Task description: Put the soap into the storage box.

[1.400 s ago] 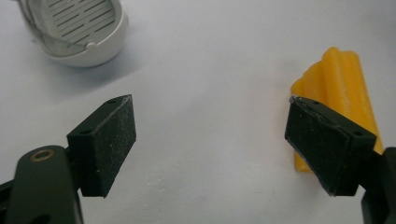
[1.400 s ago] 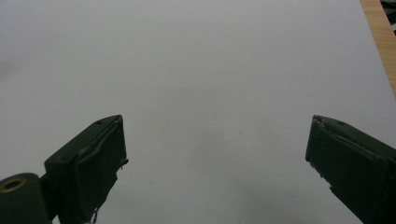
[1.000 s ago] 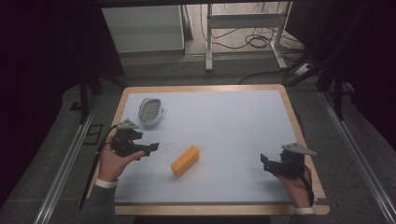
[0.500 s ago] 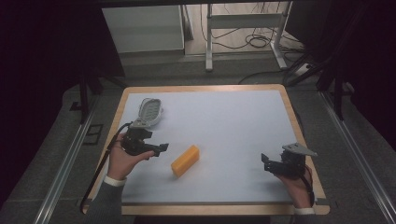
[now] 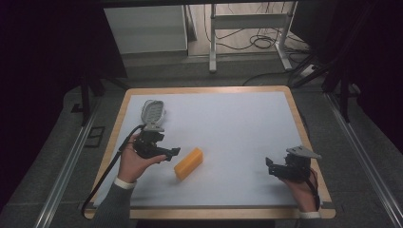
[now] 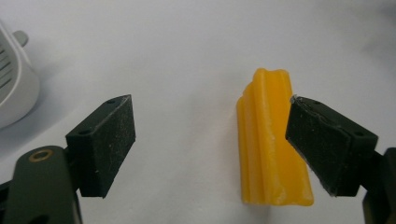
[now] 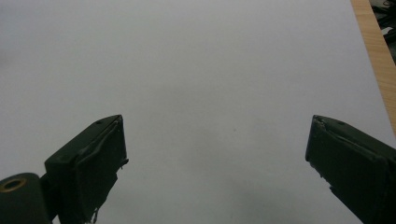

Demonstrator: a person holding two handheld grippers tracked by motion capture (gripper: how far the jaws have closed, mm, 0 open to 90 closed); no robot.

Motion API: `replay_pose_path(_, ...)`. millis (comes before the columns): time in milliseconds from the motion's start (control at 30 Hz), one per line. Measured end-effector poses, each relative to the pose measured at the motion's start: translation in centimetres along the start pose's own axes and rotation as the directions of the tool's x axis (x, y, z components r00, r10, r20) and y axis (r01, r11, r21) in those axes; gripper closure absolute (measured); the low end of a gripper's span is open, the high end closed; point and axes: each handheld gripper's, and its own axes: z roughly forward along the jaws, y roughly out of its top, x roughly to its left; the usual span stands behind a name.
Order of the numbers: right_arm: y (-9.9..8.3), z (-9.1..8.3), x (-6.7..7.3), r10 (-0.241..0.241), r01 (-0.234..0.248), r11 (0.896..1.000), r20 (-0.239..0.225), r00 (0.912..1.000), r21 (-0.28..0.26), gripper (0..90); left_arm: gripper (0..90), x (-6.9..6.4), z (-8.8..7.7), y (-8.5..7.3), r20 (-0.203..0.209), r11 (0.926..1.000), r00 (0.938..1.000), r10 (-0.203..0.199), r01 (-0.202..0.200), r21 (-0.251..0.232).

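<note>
Now much closer, left gripper (image 5: pixel 172 152) with jaws wide apart beside yellow block (image 5: pixel 188 163) at desk (image 5: pixel 237 118) centre, ready to grasp; right gripper (image 5: pixel 270 167) open, idle at 4 o'clock.

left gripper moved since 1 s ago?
Yes. The left gripper has come toward the person and closer to the orange block, away from the white basket, which stayed put.

— What sort of place was shown?
— A lab or test room was suggested: a wood-edged tabletop (image 5: pixel 304 123) was set between floor rails (image 5: pixel 66 171), with loose cables (image 5: pixel 256 42) and a metal stand (image 5: pixel 247 28) behind.
</note>
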Motion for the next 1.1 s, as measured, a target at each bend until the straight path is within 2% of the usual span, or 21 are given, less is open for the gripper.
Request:
replay_pose_path(100,0.0,0.0,0.1,-0.006,0.006,1.0,-0.001,1.0,0.003,5.1,16.2,-0.5,0.5,0.3,0.01,0.9998,0.9998,0.018,-0.018,0.014)
replay_pose_path(433,0.0,0.0,0.2,-0.012,0.012,1.0,-0.004,0.9999,0.009,5.1,16.4,-1.3,1.3,0.7,0.015,0.9987,0.9994,0.03,-0.031,0.04)
replay_pose_path(833,-0.1,0.0,0.2,-0.014,0.014,1.0,0.001,0.9999,0.012,5.1,16.9,-3.2,3.7,0.6,0.045,0.9938,0.9972,0.059,-0.063,0.092)
replay_pose_path(933,-0.1,0.0,0.1,-0.011,0.011,1.0,0.004,0.9999,0.011,5.1,18.1,-3.4,4.3,0.3,0.033,0.9899,0.997,0.07,-0.073,0.122)
replay_pose_path(1100,-0.1,0.1,0.1,-0.01,0.009,1.0,0.01,0.9999,0.013,5.1,24.7,-3.8,5.2,-0.2,0.043,0.9876,0.9973,0.06,-0.065,0.143)
